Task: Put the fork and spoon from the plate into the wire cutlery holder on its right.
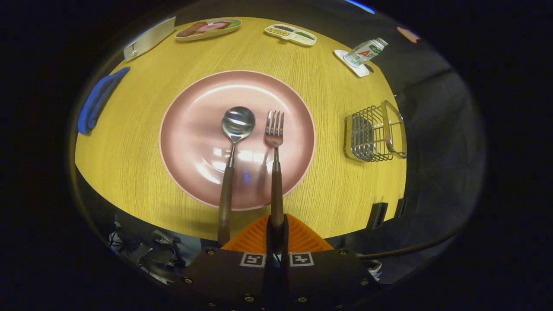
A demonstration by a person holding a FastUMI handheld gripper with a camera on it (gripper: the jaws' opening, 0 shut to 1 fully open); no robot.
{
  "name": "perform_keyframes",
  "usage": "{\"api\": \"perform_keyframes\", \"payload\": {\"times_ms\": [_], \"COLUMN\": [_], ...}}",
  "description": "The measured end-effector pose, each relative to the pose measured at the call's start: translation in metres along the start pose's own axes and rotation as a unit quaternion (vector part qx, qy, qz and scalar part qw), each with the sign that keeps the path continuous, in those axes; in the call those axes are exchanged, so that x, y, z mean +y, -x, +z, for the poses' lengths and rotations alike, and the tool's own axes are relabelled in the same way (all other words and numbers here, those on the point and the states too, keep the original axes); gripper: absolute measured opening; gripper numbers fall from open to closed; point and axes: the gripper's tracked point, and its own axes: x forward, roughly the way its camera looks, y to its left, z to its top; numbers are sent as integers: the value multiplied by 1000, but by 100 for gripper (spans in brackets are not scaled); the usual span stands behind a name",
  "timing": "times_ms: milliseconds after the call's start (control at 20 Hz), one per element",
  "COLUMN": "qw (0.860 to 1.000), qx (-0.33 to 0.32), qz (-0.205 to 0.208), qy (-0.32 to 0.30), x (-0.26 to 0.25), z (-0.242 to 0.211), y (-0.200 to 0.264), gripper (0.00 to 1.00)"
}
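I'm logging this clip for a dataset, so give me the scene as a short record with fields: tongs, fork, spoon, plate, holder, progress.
tongs: shut on the fork's handle end
fork: tines on the plate, handle reaching back over the rim into the tongs
spoon: on the plate beside the fork, untouched, handle overhanging the rim
plate: pink, on the table
holder: wire, empty, right of the plate
progress: neither piece in the holder yet

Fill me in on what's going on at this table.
A hand-held gripper has closed its fingers on the handle of the fork, whose head lies on the pink plate. The spoon lies beside the fork on the plate, untouched. The wire cutlery holder stands to the plate's right, with neither piece in it yet.
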Motion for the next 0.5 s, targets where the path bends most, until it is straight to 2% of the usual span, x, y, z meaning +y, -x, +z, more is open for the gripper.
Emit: {"api": "perform_keyframes", "payload": {"times_ms": [500], "qw": [998], "qx": [-42], "qz": [-31], "qy": [-18], "x": [-25], "z": [23], "y": [46], "gripper": [6]}}
